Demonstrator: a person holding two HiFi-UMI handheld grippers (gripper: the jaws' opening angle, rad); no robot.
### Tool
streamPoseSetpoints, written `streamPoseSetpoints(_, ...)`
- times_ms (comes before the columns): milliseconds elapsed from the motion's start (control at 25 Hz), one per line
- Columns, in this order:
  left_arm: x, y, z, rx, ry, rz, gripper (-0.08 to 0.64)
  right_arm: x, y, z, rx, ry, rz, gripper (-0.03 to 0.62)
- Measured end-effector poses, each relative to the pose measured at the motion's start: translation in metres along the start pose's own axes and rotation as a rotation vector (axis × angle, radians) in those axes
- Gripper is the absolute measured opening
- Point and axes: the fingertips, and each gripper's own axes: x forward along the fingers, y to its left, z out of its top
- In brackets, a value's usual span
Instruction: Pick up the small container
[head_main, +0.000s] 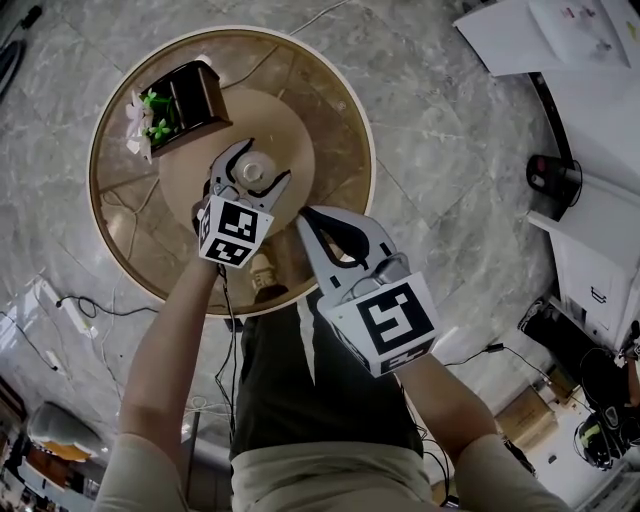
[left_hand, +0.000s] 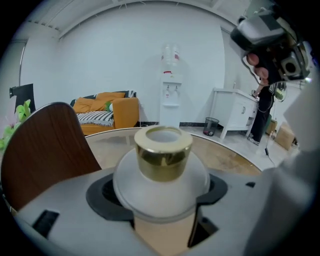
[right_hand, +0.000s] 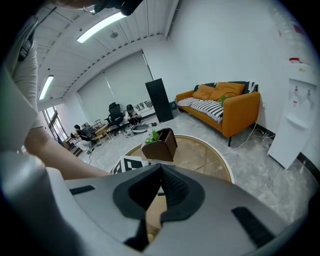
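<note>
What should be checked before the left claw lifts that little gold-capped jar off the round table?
1. small container between the left gripper jaws: ok, the pads hug both sides of its frosted body.
2. Container upright, gold cap on: ok.
3. right gripper out of the way: ok, jaws together, empty, nearer the person.
4. brown plant box clear of the lift: ok, it stands apart, by the round table edge.
5. Grip firm enough to lift: cannot tell.
</note>
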Motion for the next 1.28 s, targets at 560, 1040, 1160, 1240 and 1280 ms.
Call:
streamPoseSetpoints(560, -0.107, -0.019, 0.068, -0.03, 0.055, -0.052, 0.334, -0.073, 0.032, 0.08, -0.012, -0.083, -0.032, -0.005)
streamPoseSetpoints(1040, -0.242, -0.009, 0.209, 0.043, -0.036, 0.04, 0.334, -0.193, 0.069, 0.198, -0.189, -0.223, -0.071, -0.003)
streamPoseSetpoints(1160, -0.279, -0.016, 0.239, 0.038, -0.06, 0.057, 0.334, -0.226, 0.087, 0.222, -0.22, -0.265, -0.069, -0.005)
streamPoseSetpoints(1240, -0.303, -0.021, 0.256, 0.043, -0.067, 0.067, 0.334, -0.247, 0.098, 0.236, -0.253, -0.291, -0.074, -0.003)
streamPoseSetpoints(1280, -0.314, -0.024, 0.264, 0.045, -0.071, 0.072, 0.334, -0.257, 0.103, 0.243, -0.27, -0.3, -0.078, -0.003)
